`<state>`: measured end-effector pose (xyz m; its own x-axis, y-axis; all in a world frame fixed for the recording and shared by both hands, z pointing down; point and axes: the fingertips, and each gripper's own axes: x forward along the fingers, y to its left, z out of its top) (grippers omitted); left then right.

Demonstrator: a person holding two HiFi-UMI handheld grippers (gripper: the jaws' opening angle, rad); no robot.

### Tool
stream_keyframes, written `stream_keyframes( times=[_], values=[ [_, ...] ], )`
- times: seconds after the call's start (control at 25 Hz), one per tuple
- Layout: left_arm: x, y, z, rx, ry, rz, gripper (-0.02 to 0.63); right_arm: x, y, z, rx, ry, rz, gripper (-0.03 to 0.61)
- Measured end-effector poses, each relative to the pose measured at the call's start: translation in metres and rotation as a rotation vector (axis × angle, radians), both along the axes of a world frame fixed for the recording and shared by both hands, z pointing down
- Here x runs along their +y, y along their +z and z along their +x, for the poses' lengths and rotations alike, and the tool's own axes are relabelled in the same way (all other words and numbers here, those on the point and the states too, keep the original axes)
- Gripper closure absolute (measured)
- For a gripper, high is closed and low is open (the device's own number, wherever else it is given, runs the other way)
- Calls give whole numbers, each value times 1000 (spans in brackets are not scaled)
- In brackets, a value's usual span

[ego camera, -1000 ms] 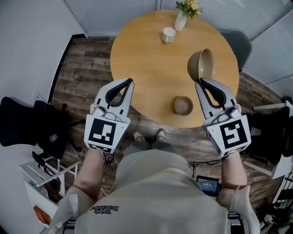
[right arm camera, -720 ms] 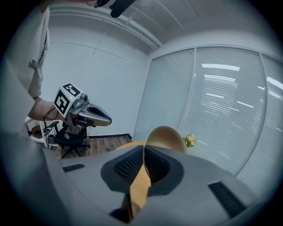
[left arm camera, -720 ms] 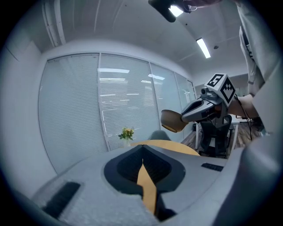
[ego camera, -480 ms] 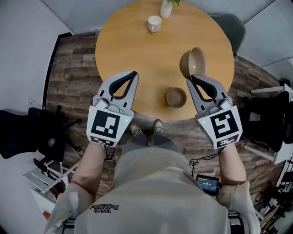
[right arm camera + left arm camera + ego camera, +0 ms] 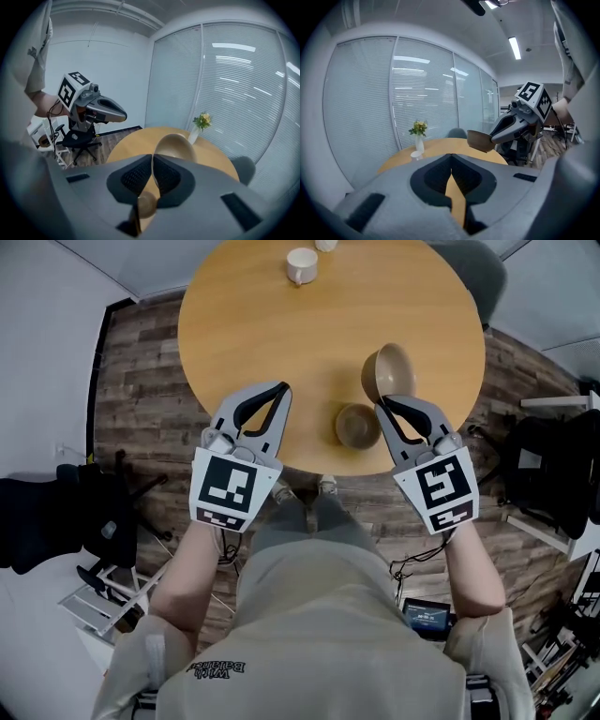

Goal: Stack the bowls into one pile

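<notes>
While the right gripper (image 5: 382, 404) pinches the large bowl (image 5: 389, 371) by its near rim, the bowl tilts at centre right, hollow facing up, just beyond the jaw tips. The small bowl (image 5: 356, 425) sits upright on the table (image 5: 253, 324), lower left of it. The left gripper (image 5: 284, 388) is closed, empty.

both arms (image 5: 190, 570) reach out in front, side by side. the left gripper (image 5: 281, 388) points forward, its jaws pressed together. the right gripper (image 5: 381, 405) tilts down a bit and pinches a bowl (image 5: 394, 369) by its rim.
</notes>
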<state>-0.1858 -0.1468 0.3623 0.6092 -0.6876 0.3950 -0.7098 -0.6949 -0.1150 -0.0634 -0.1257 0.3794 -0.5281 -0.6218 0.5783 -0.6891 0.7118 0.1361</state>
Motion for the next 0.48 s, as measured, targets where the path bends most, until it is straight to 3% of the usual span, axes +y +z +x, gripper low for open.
stream_keyframes(
  times=[0.48],
  values=[
    [-1,73,23,-35,36,-128,595,18,93,-3,57,-39,-168,545]
  ],
)
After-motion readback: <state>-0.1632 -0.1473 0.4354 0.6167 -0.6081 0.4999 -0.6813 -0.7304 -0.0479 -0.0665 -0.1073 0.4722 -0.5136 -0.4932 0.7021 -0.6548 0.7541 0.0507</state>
